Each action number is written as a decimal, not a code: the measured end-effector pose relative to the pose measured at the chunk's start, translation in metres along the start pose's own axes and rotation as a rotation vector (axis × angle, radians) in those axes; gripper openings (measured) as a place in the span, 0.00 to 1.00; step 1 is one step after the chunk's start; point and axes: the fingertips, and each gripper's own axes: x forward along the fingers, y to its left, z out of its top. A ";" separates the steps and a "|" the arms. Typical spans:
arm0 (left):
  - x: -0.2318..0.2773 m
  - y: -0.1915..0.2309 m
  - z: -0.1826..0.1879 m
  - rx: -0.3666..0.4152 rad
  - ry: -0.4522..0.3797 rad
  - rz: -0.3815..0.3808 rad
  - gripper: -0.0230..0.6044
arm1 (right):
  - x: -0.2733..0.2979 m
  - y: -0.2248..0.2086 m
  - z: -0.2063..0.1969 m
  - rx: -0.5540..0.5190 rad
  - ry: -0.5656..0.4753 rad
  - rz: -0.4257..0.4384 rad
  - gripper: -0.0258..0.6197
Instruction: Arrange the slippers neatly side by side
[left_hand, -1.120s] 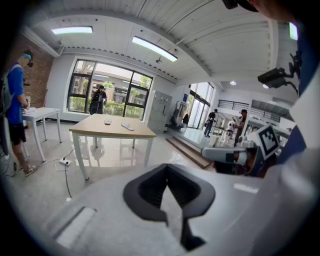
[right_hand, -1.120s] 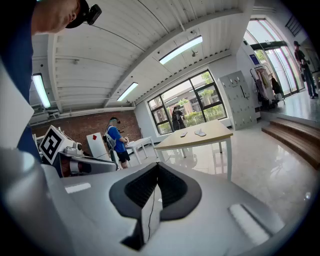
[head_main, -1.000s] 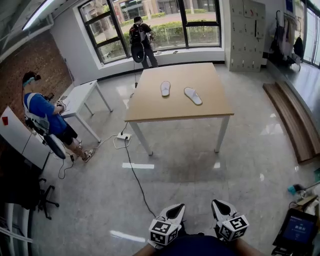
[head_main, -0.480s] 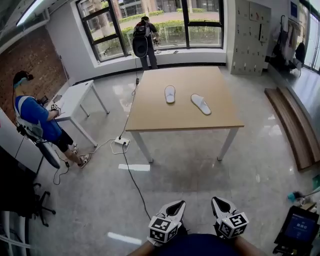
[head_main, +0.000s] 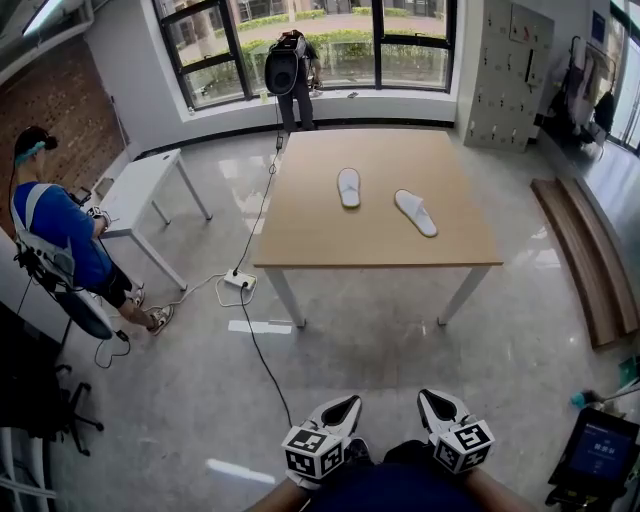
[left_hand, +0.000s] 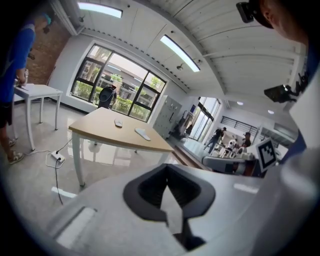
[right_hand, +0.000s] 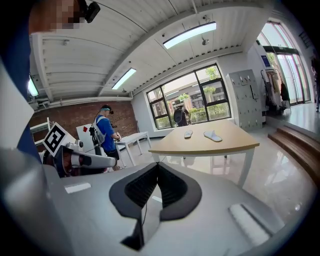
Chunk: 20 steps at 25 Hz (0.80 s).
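Nothing's been touched yet, so I'd call this the walk-up step. The light wooden rectangular table with white legs (head_main: 300, 220) sits at 12 o'clock, well apart from the grippers across open grey floor.

The task's things are both on it. The straight white fabric slipper (head_main: 348, 187) lies near the middle, and the angled white fabric slipper (head_main: 415, 212) is at about 4 o'clock from it. They're skewed and clearly apart, so not parallel and not side by side.

The left gripper (head_main: 338, 410) and the right gripper (head_main: 437, 405) hang low at 6 o'clock, close to the person's body. Both claws are clenched on nothing. Each gripper view shows the dark pads meeting at a point with only the room beyond.

My guess for the next move: get up to the near edge of the table and release one claw. Then take the angled slipper, swing it parallel and set it just beside the straight one.

Stuff around:
- A black cable (head_main: 262, 350) crosses the floor at 11 o'clock to a white power strip (head_main: 238, 281) near the table's left leg. It looks like a trip risk if the approach drifts left.
- A person in a blue shirt (head_main: 55, 235) is at 10 o'clock by a small white side table (head_main: 140, 190).
- A person with a black backpack (head_main: 288, 65) stands at the windows beyond the table.
- A long wooden bench (head_main: 585, 250) is at 2 o'clock.

None of these sit on the straight path.
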 end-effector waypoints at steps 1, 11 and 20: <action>0.001 0.005 0.000 -0.004 0.000 0.009 0.04 | 0.004 -0.001 0.000 -0.001 0.005 0.001 0.06; 0.034 0.059 0.025 -0.077 -0.005 0.096 0.04 | 0.083 -0.016 0.024 -0.011 0.023 0.093 0.06; 0.108 0.085 0.087 -0.082 -0.044 0.160 0.04 | 0.153 -0.062 0.082 -0.025 0.056 0.183 0.06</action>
